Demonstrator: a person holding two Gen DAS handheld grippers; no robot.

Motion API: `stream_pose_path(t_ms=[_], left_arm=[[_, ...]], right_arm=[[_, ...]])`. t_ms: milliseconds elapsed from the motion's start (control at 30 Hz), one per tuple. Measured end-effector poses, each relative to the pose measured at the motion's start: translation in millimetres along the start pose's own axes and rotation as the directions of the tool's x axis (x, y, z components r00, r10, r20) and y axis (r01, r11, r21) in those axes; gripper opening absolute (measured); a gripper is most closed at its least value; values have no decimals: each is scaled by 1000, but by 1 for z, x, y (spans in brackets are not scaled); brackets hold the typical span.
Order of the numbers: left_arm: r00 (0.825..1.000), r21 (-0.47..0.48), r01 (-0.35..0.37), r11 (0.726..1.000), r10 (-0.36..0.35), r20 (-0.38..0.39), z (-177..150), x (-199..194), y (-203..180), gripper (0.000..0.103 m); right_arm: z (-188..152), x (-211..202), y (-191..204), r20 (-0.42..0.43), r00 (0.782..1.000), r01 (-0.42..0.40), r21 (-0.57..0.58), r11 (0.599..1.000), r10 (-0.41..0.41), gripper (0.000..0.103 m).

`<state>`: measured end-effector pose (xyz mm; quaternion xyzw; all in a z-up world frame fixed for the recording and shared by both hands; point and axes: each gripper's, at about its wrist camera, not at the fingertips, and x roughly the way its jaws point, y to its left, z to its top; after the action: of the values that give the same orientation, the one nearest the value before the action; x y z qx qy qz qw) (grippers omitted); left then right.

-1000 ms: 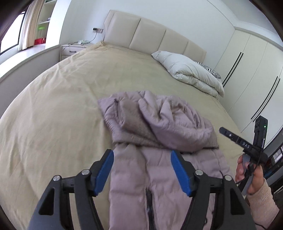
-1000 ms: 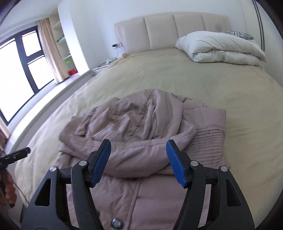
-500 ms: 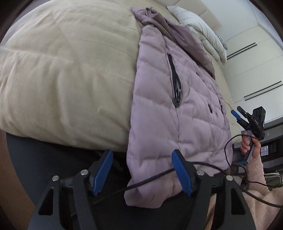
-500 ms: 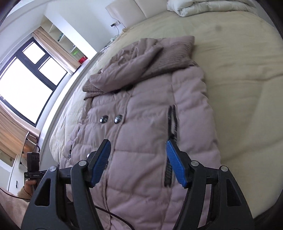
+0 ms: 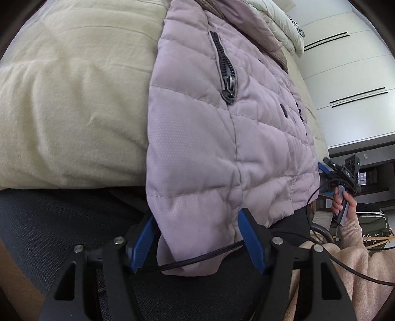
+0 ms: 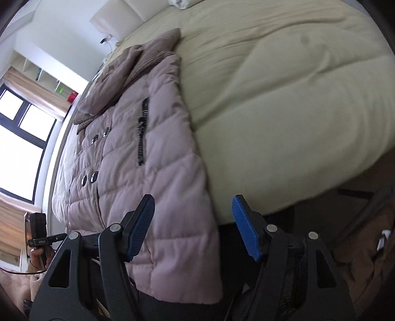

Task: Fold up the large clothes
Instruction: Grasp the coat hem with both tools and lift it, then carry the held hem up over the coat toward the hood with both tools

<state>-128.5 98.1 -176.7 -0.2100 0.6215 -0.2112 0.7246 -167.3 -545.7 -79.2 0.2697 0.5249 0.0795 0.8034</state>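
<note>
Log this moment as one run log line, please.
stage: reaching coat hem | left tool: closing around hem corner, not yet clamped | right tool: open at coat | bed

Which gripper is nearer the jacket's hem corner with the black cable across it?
Left. The left gripper straddles that corner of the jacket; the right gripper is at the opposite hem corner.

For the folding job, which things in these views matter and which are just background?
Belongs to the job:
- quilted mauve puffer coat, hem hanging over the bed edge
- left gripper, jaws just closing around the hem
- right gripper
- beige quilted bedspread

Background:
- folded white duvet
- white wardrobe doors
- window
</note>
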Motion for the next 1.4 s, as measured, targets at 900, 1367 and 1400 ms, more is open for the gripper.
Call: stream_pose_path(t_ms=[900, 1367, 1400], left_arm=[[986, 22, 165, 986, -164, -25, 13, -2, -15, 10], [854, 136, 416, 899, -438, 279, 113, -90, -41, 11], [848, 138, 419, 898, -441, 294, 122, -95, -41, 11]], right_arm=[[-42, 15, 7, -126, 937, -327, 11, 945, 326, 16], [70, -41, 139, 168, 874, -392, -313, 865, 457, 9], [78, -41, 144, 188, 869, -386, -318, 866, 457, 9]])
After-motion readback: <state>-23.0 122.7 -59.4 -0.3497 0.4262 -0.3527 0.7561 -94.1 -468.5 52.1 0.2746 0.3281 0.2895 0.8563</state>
